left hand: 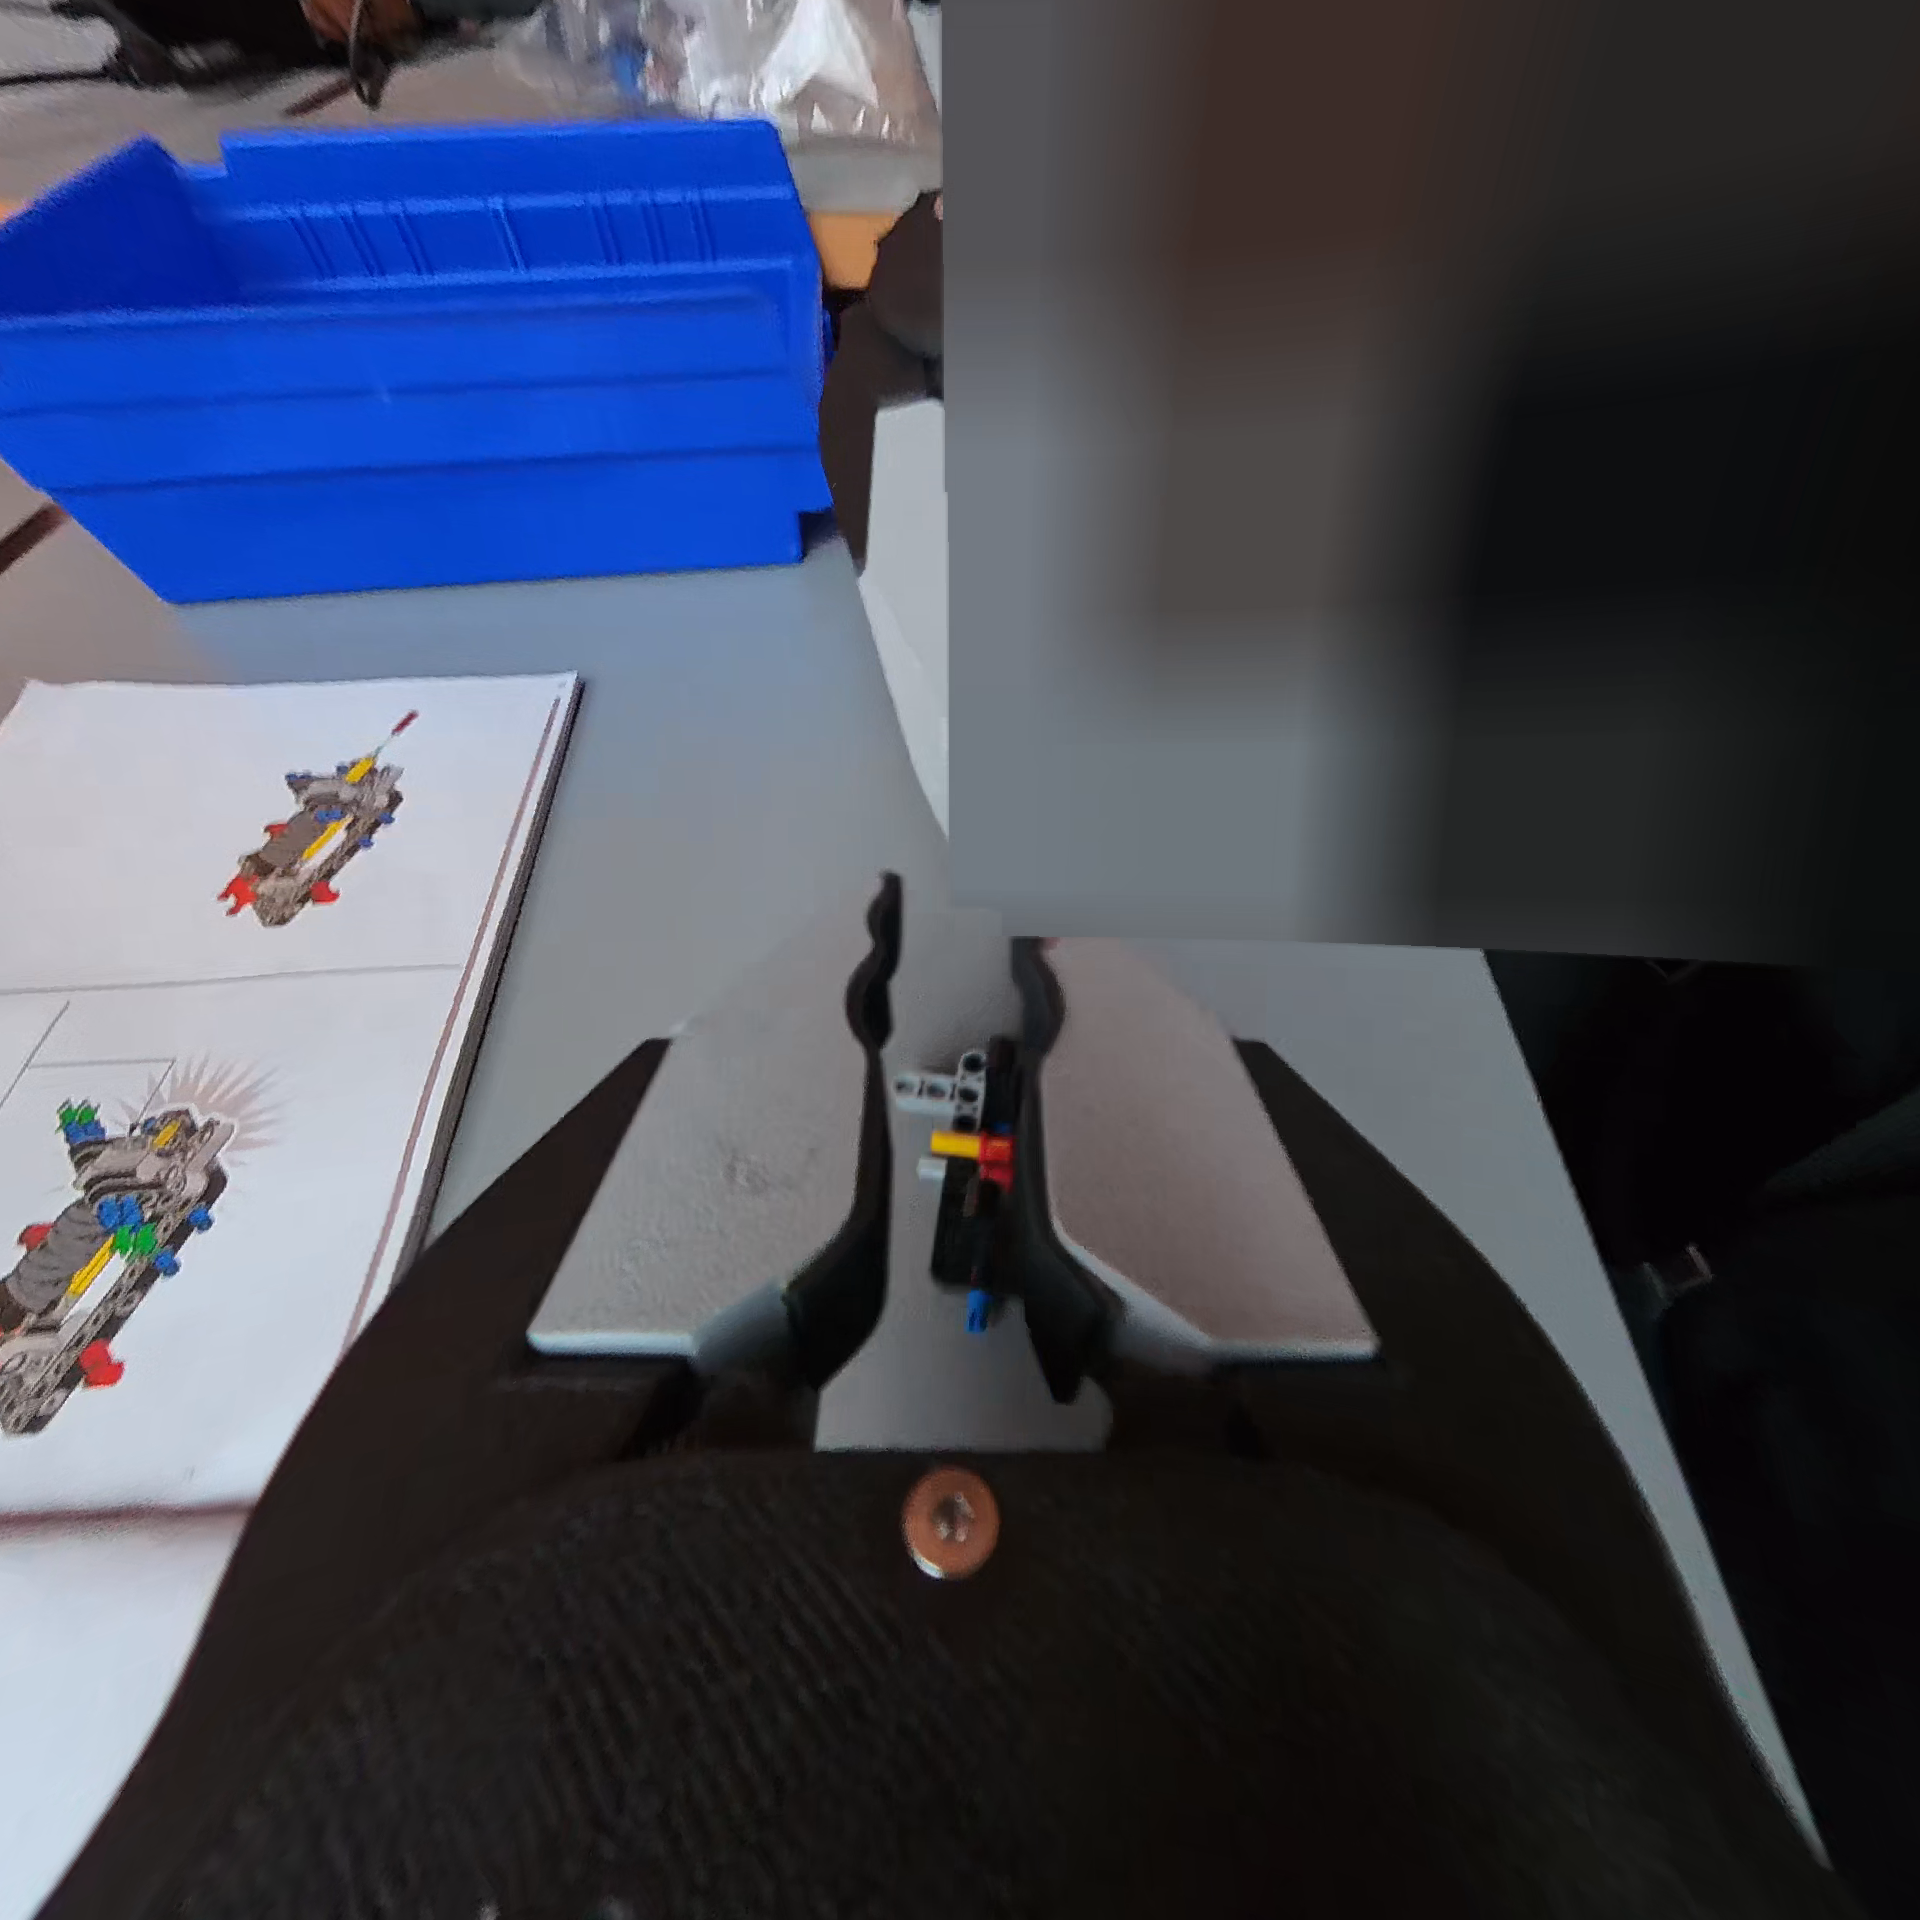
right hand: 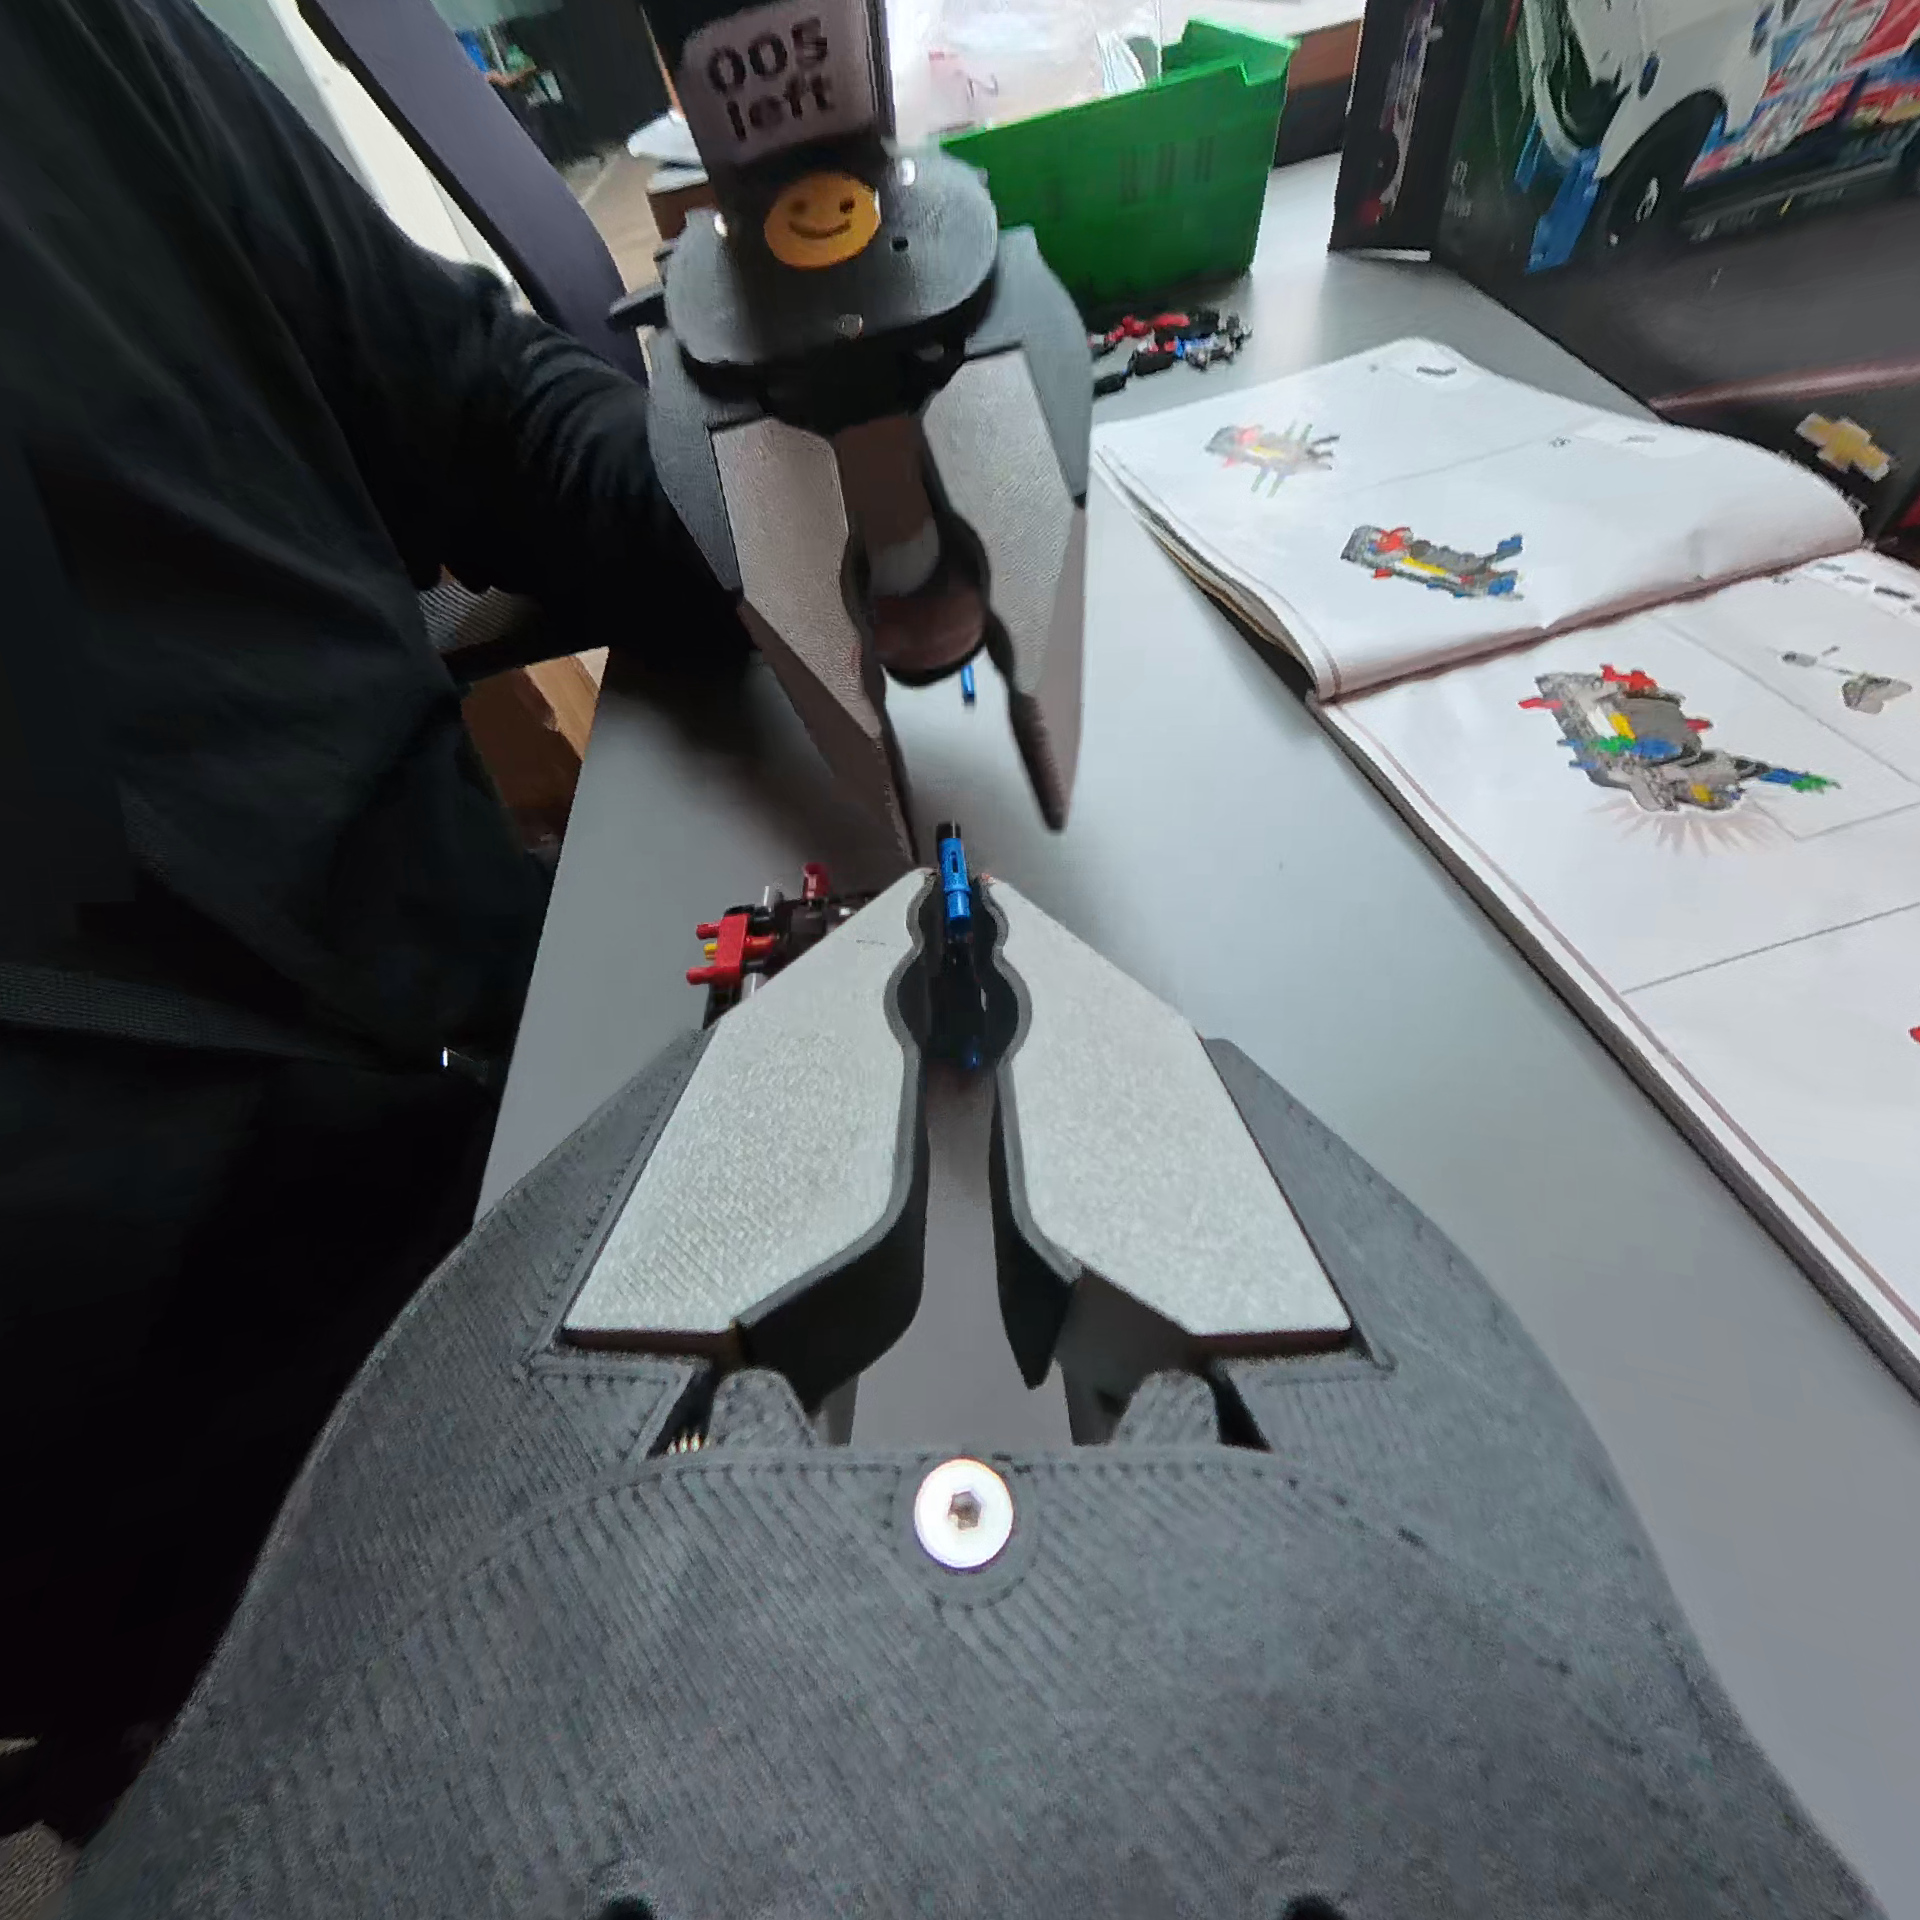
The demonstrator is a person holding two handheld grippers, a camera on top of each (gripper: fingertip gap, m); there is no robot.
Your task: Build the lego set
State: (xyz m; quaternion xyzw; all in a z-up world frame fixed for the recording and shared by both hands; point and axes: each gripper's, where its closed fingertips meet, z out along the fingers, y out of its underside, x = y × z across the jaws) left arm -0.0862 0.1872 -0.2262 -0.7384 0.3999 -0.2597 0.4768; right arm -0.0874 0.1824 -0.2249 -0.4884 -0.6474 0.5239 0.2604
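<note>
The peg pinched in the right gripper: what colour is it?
Blue; the peg shows best in the right wrist view, between the right gripper fingers.

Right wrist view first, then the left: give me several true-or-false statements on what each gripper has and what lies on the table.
1. The right gripper is shut on a blue pin. True.
2. The left gripper is shut tight with nothing between its fingers. False: it is open, with a small black lego assembly between them.
3. An instruction booklet lies open on the grey table. True.
4. The bin in the left wrist view is red. False: the bin is blue.
5. A green bin stands behind the left gripper in the right wrist view. True.
</note>
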